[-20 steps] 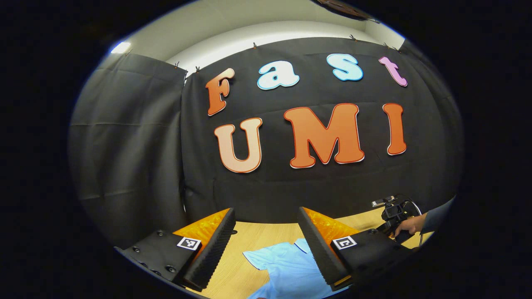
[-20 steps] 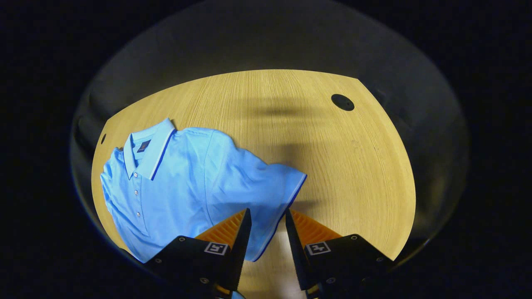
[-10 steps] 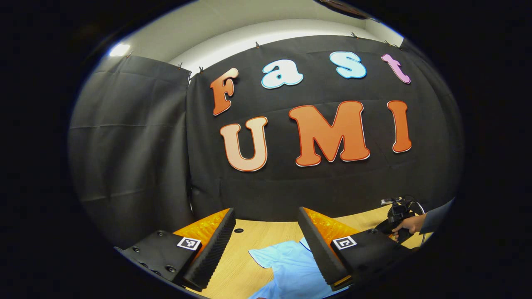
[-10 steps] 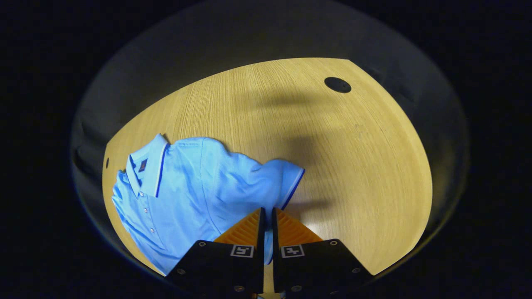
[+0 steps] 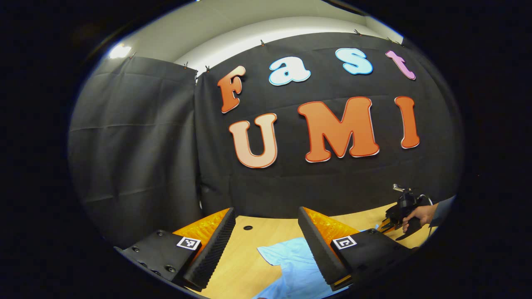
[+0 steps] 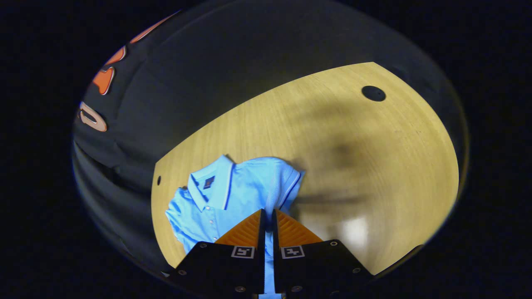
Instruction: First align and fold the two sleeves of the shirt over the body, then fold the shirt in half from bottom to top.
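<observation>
A light blue polo shirt (image 6: 232, 195) lies collar-up on the wooden table (image 6: 374, 166). My right gripper (image 6: 268, 214) is shut on the shirt's sleeve (image 6: 282, 187) near its dark-trimmed cuff, and the sleeve hangs lifted above the table. In the left gripper view my left gripper (image 5: 266, 232) stands open above the table, with a part of the shirt (image 5: 295, 261) lying between and beyond its fingers. Far right in that view, a hand holds the right gripper (image 5: 401, 216).
Black cloth walls close the booth behind the table. A dark round hole (image 6: 373, 93) sits in the table's far right corner, a smaller hole (image 6: 158, 180) near the left edge, and another hole (image 5: 248, 227) ahead of my left gripper.
My right gripper closed on the sleeve and has lifted it up and toward the shirt's body. The left gripper stayed open and turned slightly.
</observation>
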`<state>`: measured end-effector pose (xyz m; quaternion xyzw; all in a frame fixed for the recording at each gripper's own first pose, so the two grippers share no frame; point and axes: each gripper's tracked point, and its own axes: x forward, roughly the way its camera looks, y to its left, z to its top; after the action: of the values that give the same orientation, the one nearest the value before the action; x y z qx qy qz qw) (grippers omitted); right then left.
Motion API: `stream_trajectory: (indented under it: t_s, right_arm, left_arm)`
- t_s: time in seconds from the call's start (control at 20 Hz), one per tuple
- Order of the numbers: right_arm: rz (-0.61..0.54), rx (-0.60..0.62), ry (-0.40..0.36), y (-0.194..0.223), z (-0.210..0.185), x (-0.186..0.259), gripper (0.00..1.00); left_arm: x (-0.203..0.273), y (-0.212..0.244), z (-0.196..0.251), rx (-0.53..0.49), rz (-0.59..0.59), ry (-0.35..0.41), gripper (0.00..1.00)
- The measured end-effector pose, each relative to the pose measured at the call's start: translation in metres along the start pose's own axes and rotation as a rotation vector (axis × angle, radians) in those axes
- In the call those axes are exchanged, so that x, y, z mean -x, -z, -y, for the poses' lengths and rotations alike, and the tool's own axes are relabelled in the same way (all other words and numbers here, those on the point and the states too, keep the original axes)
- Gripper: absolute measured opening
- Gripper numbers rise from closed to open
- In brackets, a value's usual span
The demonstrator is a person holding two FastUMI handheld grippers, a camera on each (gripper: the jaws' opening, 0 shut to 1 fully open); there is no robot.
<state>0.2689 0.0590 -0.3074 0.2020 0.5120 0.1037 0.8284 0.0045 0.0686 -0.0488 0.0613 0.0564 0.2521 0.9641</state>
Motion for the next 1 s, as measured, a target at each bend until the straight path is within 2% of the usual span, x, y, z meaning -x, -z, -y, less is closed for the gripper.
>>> stream_trajectory:
  t_s: [0.15, 0.45, 0.65, 0.75, 0.9, 1.0]
  right_arm:
    - [0.008, 0.019, -0.035, 0.007, -0.031, -0.008, 0.09]
    - [0.020, 0.046, -0.016, 0.026, -0.061, -0.011, 0.16]
    - [0.108, 0.099, 0.046, 0.030, -0.067, 0.013, 0.22]
    - [0.147, 0.079, 0.072, 0.035, -0.068, 0.032, 0.31]
    - [0.233, 0.041, 0.105, 0.042, -0.065, 0.065, 0.52]
    - [0.316, 0.022, 0.136, 0.043, -0.060, 0.090, 0.64]
  left_arm:
    - [-0.008, 0.005, -0.010, -0.010, -0.014, 0.009, 1.00]
    - [-0.052, 0.031, -0.024, 0.025, -0.061, 0.107, 0.99]
    - [-0.094, 0.063, -0.033, 0.108, -0.145, 0.238, 0.99]
    - [-0.116, 0.077, -0.038, 0.116, -0.180, 0.295, 0.99]
    - [-0.141, 0.103, -0.027, 0.140, -0.255, 0.402, 0.99]
    - [-0.158, 0.122, -0.033, 0.114, -0.311, 0.405, 0.98]
